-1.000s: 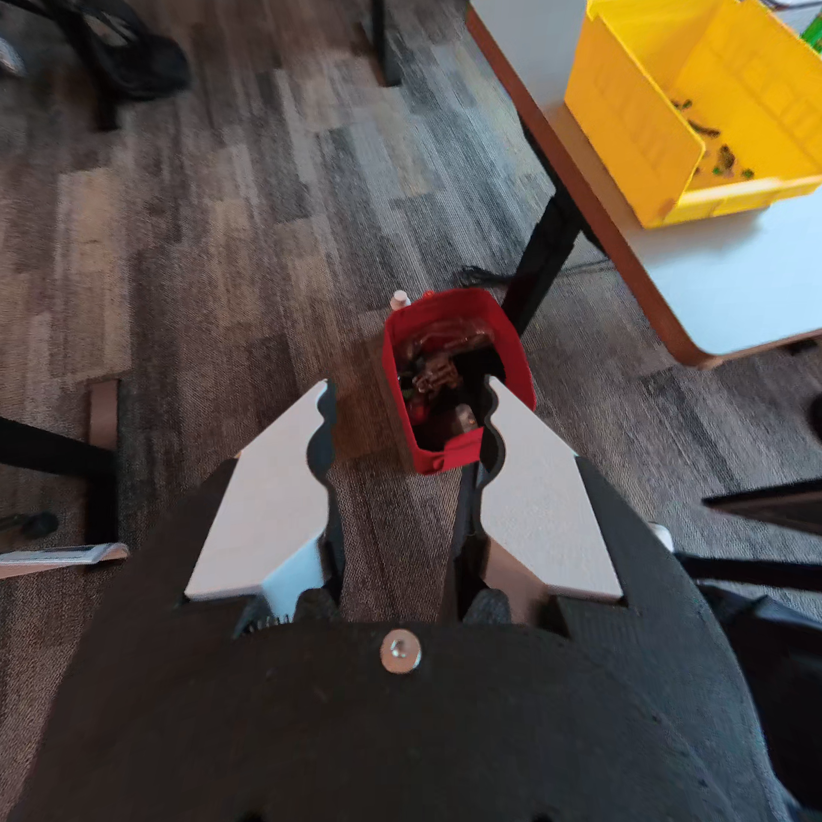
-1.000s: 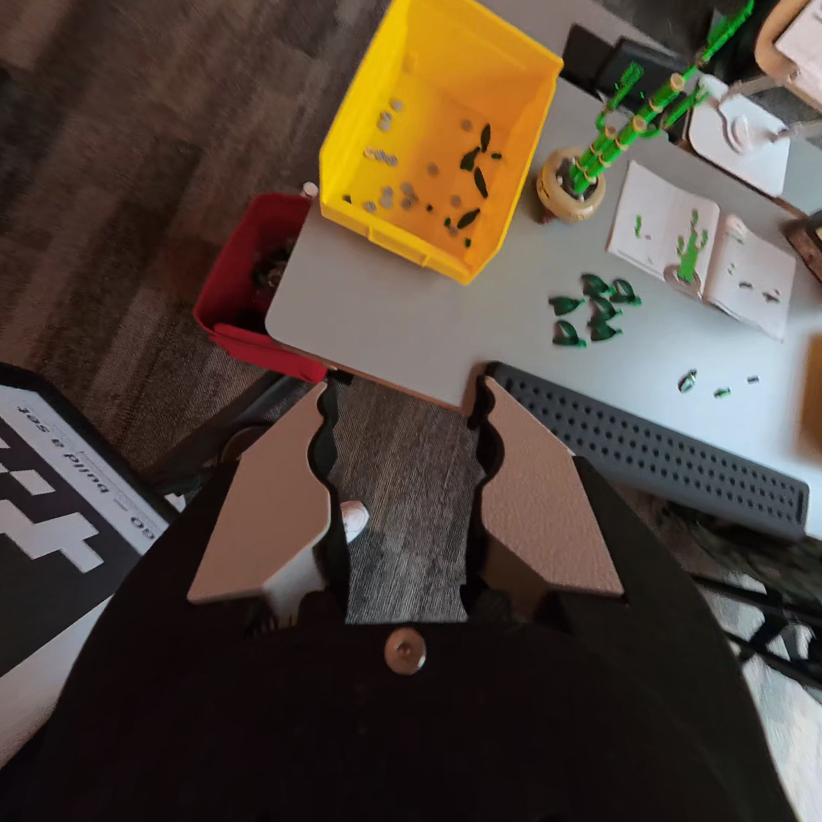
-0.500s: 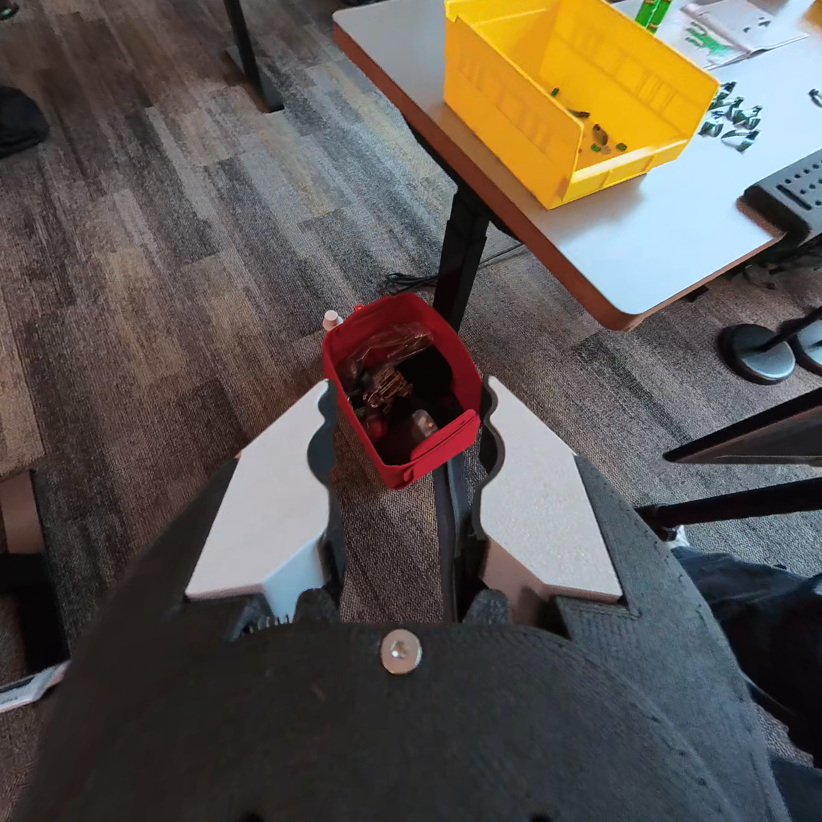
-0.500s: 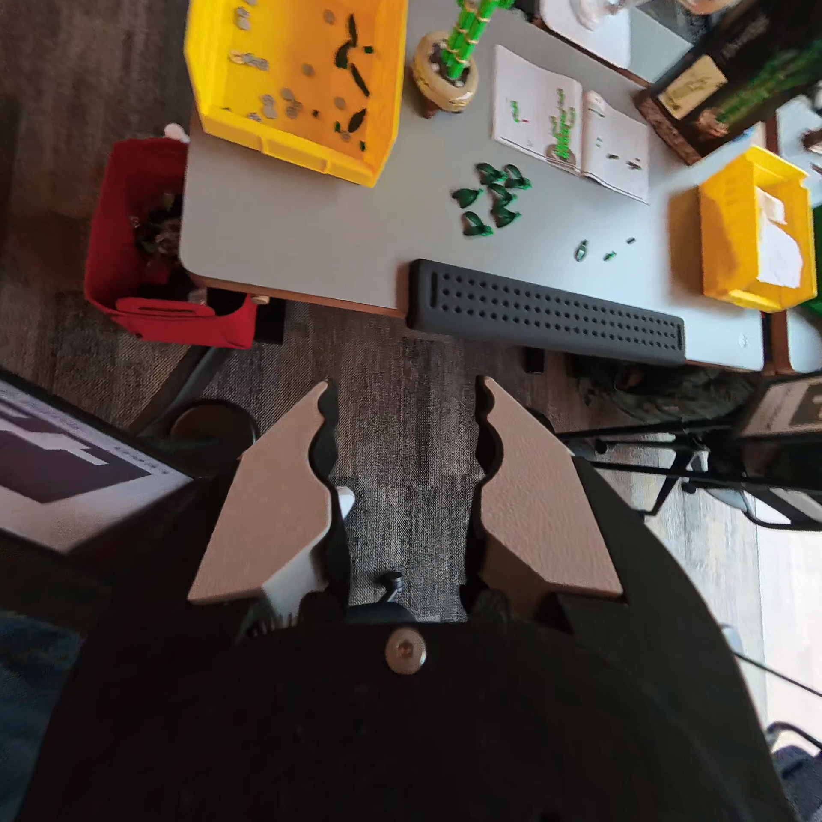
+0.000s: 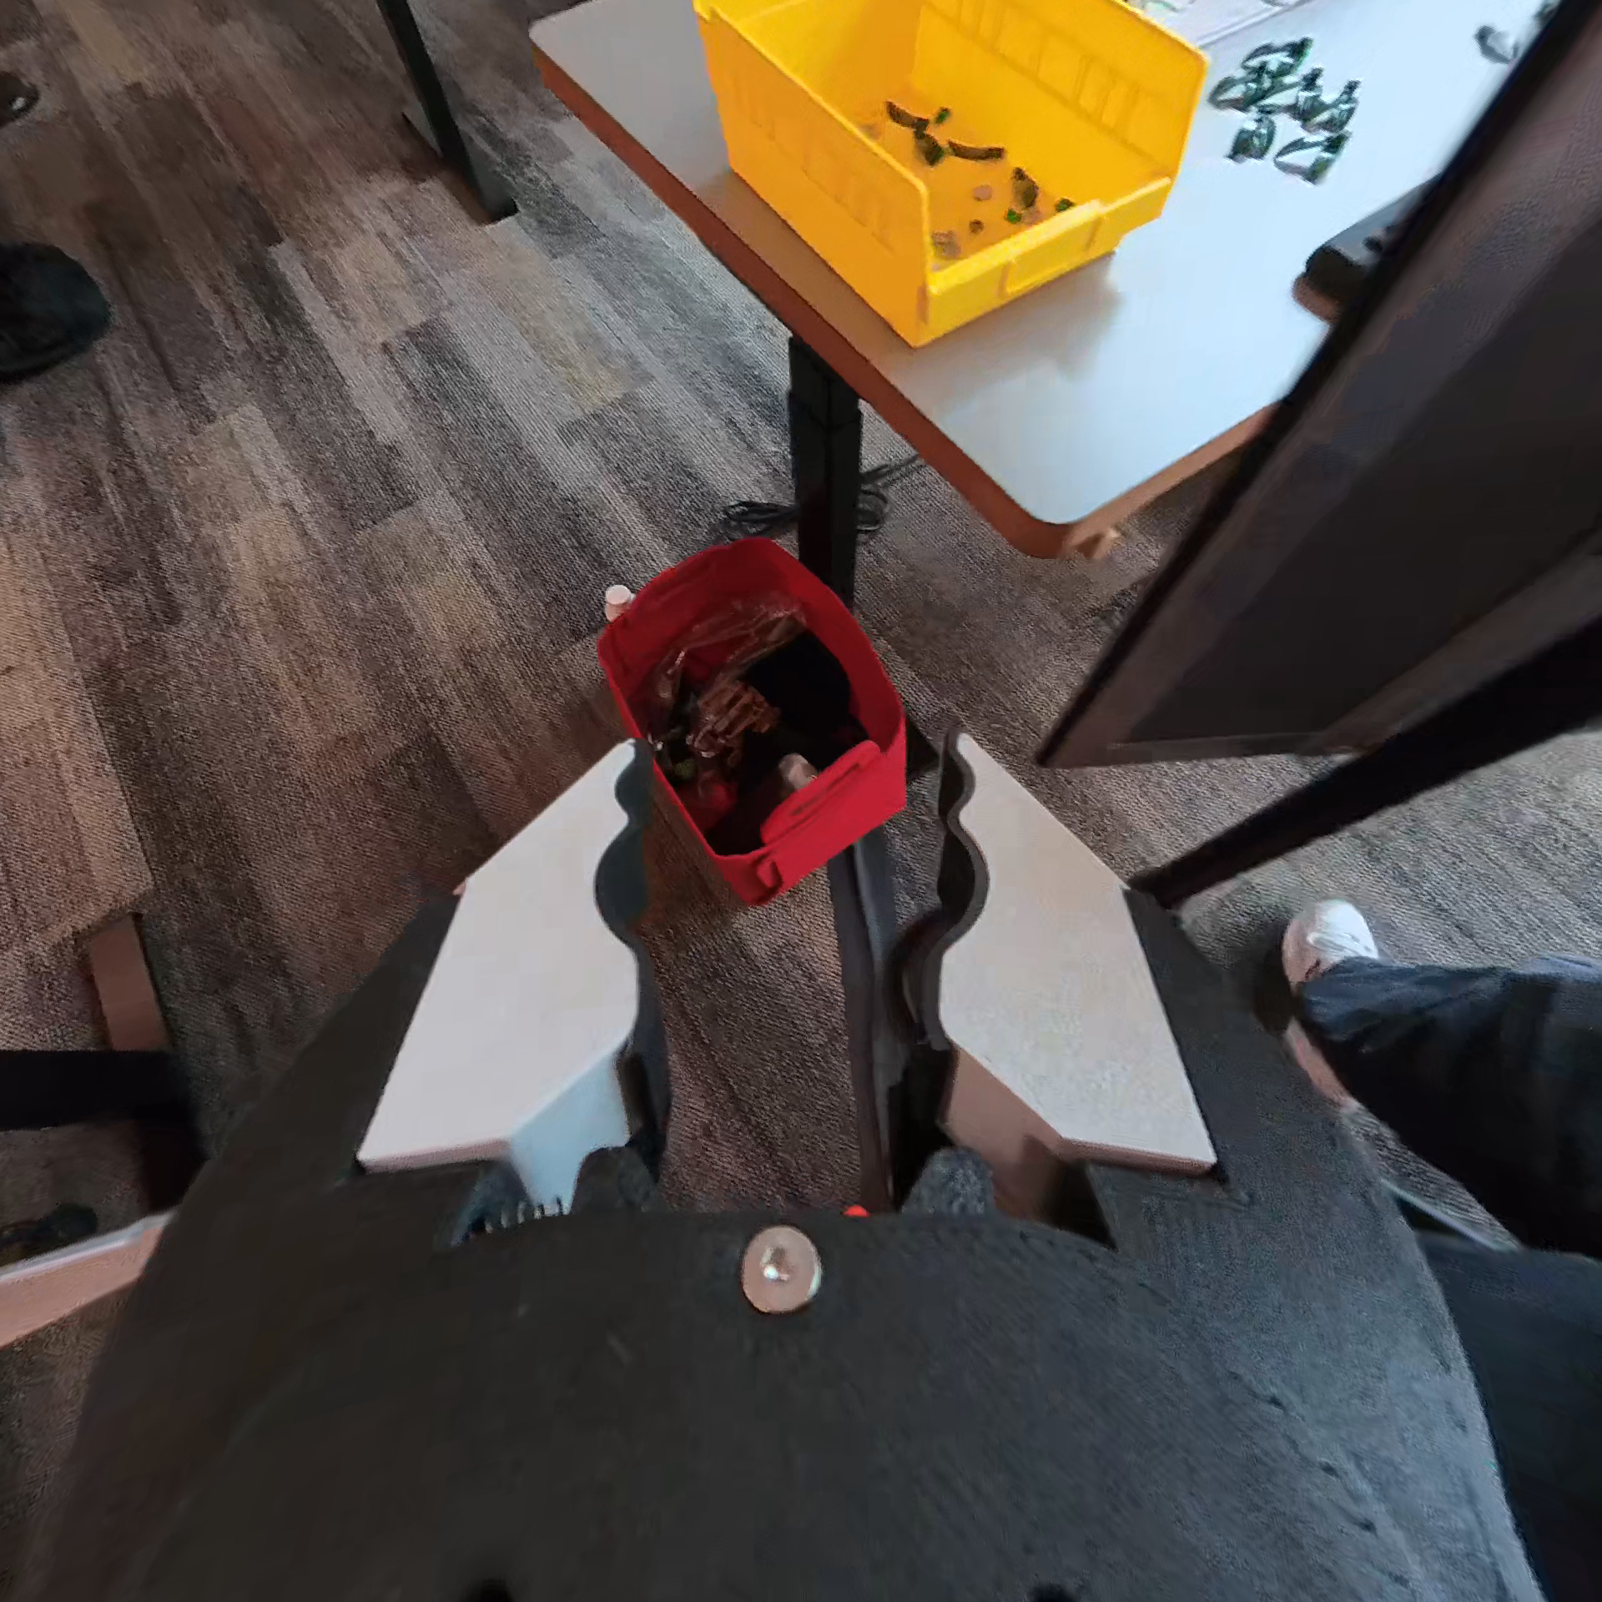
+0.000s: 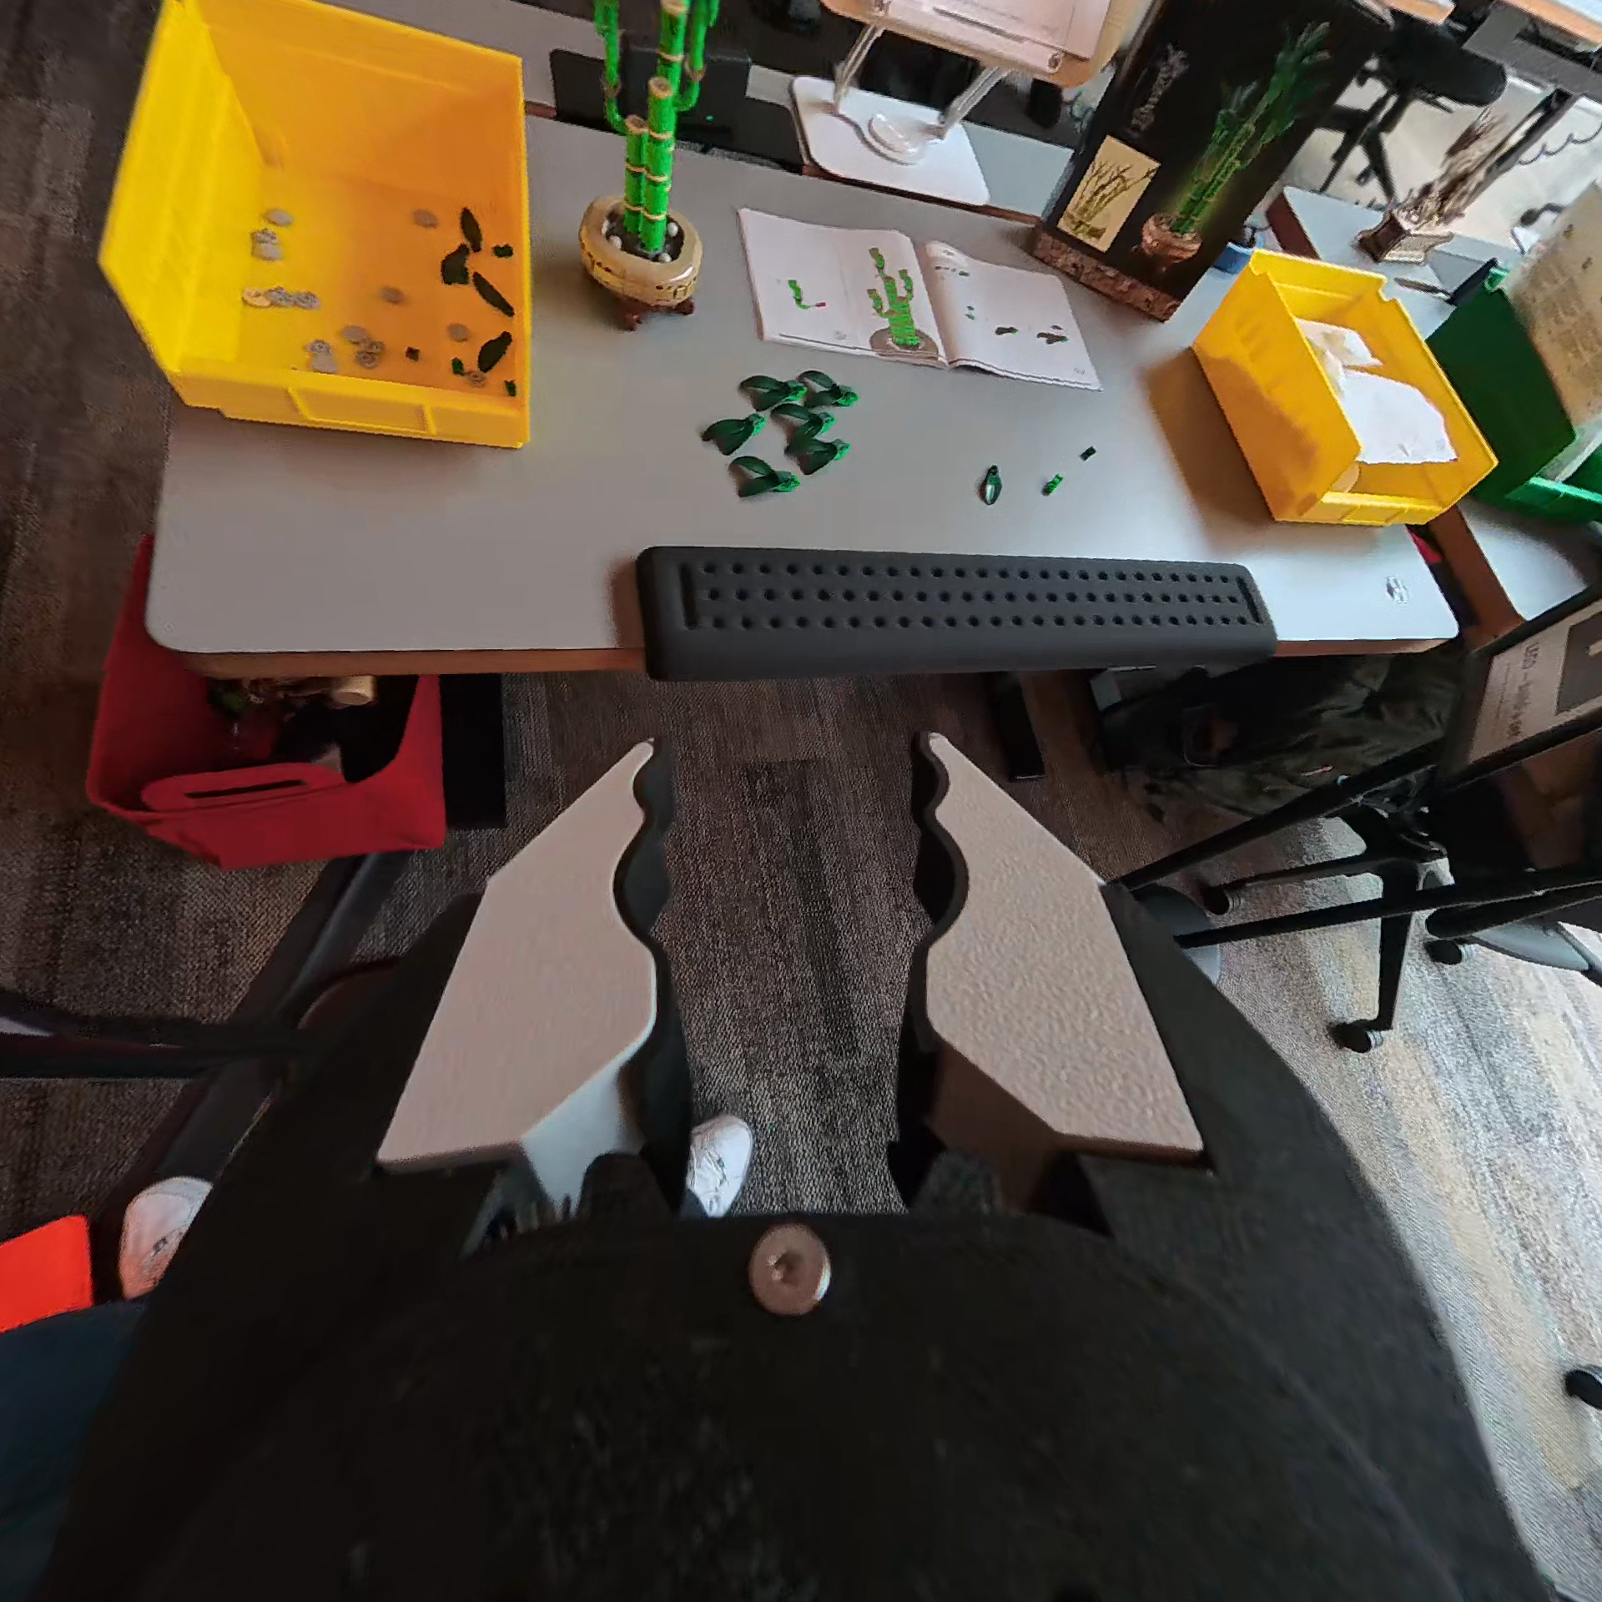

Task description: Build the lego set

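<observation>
The half-built lego bamboo plant [image 6: 646,212] stands upright in its tan pot on the grey table [image 6: 433,520], between the large yellow bin [image 6: 347,217] and the open instruction booklet [image 6: 919,299]. Just in front of it lies a cluster of dark green leaf pieces [image 6: 789,429], with a few smaller green bits [image 6: 993,484] farther right. The large bin's floor holds scattered grey and dark green parts, too small to tell apart. A black perforated wrist rest [image 6: 954,607] runs along the near table edge, a smaller yellow bin [image 6: 1335,407] with white paper sits at the right end, and the set's box [image 6: 1162,156] stands behind the booklet. Below, on grey-brown striped carpet [image 5: 303,520], a red bin [image 5: 763,719] rests beside the table leg; its contents look like crumpled clear bags, though that is hard to make out. The left gripper [image 5: 793,754] and right gripper [image 6: 784,750] both hang over the floor well short of the table, fingers spread and empty. A dark slanted panel [image 5: 1387,477] cuts off the table's right part in the left wrist view. White shoes [image 6: 719,1162] show beneath.
</observation>
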The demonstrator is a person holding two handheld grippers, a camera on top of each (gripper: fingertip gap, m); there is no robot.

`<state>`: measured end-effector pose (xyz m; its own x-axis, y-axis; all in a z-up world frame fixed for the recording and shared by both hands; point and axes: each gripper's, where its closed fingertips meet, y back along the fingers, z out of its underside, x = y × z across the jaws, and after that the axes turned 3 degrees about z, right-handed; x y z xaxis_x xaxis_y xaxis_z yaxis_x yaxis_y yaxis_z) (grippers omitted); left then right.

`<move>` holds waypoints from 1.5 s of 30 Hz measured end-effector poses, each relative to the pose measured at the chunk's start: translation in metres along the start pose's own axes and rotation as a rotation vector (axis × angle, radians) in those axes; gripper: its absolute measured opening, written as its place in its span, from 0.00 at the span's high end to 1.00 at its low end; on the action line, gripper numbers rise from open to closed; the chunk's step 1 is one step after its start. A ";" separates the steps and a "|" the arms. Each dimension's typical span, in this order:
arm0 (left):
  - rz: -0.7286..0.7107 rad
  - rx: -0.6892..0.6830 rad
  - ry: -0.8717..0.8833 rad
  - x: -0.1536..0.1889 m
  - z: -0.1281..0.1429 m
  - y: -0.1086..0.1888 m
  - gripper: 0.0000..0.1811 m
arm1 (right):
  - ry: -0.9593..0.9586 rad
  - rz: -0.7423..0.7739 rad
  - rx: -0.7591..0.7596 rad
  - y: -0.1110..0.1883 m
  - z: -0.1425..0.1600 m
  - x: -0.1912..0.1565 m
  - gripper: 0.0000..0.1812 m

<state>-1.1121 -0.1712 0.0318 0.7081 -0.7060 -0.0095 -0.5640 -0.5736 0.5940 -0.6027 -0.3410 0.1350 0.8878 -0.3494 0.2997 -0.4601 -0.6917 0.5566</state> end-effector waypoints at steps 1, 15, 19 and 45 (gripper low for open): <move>0.002 -0.006 0.006 0.016 0.001 0.002 0.64 | -0.012 0.000 0.010 -0.005 0.005 0.014 0.70; -0.153 -0.195 0.085 0.277 0.058 -0.024 0.64 | 0.096 -0.156 0.066 -0.143 0.090 0.224 0.70; -0.052 -0.198 0.016 0.340 0.038 -0.052 0.65 | 0.065 -0.159 0.060 -0.141 0.123 0.249 0.70; 0.627 -0.119 -0.449 0.593 0.046 -0.209 0.67 | -0.109 0.435 0.092 -0.093 0.494 0.412 0.70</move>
<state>-0.5941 -0.4890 -0.1352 0.0180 -0.9988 0.0466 -0.7345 0.0184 0.6783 -0.1876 -0.7326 -0.1760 0.6105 -0.6812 0.4041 -0.7919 -0.5176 0.3239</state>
